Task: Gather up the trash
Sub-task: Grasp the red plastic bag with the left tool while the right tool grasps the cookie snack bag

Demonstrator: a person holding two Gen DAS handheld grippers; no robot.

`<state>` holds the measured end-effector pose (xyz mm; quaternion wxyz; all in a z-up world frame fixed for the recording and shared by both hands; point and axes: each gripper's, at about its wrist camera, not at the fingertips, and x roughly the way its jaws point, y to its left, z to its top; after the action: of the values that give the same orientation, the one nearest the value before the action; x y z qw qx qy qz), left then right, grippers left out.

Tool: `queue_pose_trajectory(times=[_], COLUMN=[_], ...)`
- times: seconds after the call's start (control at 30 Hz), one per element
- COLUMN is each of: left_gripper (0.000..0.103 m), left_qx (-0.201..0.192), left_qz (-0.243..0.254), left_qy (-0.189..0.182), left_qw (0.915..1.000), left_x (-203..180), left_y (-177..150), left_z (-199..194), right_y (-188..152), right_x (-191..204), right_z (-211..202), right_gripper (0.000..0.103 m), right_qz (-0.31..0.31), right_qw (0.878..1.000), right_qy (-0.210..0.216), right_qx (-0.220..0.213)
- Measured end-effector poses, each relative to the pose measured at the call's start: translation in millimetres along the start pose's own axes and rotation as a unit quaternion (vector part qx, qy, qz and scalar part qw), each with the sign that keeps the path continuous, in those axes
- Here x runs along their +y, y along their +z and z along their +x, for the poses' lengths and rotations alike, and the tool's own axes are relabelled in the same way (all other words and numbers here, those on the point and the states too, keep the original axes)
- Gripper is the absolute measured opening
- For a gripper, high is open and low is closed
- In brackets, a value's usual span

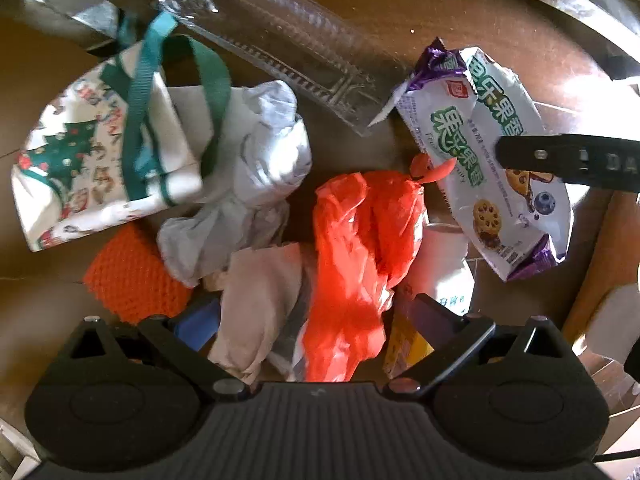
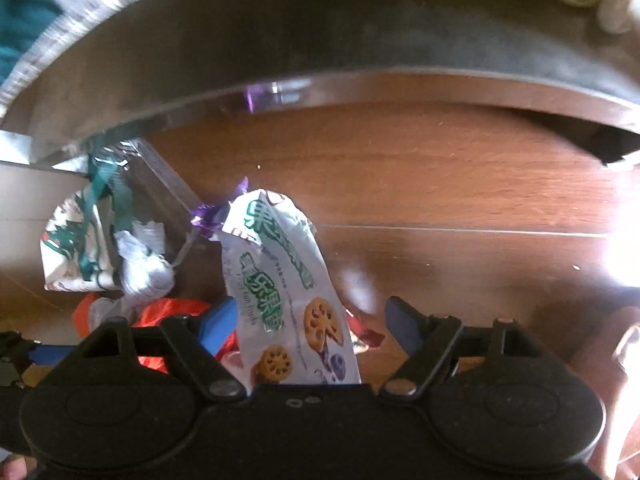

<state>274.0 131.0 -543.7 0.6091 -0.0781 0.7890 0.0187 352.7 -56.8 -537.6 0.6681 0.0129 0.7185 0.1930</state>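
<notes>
Left fingers (image 1: pixel 304 320) spread over red bag (image 1: pixel 360 264); only right view shows right fingers (image 2: pixel 310 324) spread around snack packet (image 2: pixel 288 292).

Ahead of the left gripper (image 1: pixel 308 320), with its black frame and blue finger pads, lies a bright orange-red plastic bag (image 1: pixel 356 264). Left of it sit a pale grey-white crumpled bag (image 1: pixel 248 172) and an orange mesh-textured sponge (image 1: pixel 132 276). Further left, a white tote (image 1: pixel 96 152) carries green Christmas trees, red lettering and teal-green straps. Off to the right, the biscuit wrapper (image 1: pixel 488 160) is white with purple ends and green characters (golden lattice biscuits and a blueberry are printed on it). The floor (image 2: pixel 440 184) is reddish-brown woodgrain.
</notes>
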Motion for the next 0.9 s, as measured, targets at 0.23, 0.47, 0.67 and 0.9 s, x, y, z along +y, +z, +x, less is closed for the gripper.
queue_pose_trajectory(times=[0.23,0.47,0.67,0.9], left_gripper=[0.083,0.053,0.035,0.031], left_qx=[-0.021,-0.03,-0.032,-0.04], left_qz=[0.024,0.034,0.035,0.039], left_qy=[-0.009,-0.012,-0.02,-0.021], left_qw=[0.9994,0.9989,0.9987,0.9982], left_x=[-13,-23,-28,-35], left_y=[4,5,9,7], left_z=[8,16,17,15], right_y=[7,13,12,11], right_x=[2,1,4,10], right_z=[23,30,33,42], right_gripper=[0.078,0.077,0.076,0.02], right_qz=[-0.012,-0.025,-0.028,-0.03], right_qw=[1.0,1.0,1.0,1.0], right_qy=[0.006,0.009,0.006,0.001], right_qx=[0.006,0.001,-0.001,0.006])
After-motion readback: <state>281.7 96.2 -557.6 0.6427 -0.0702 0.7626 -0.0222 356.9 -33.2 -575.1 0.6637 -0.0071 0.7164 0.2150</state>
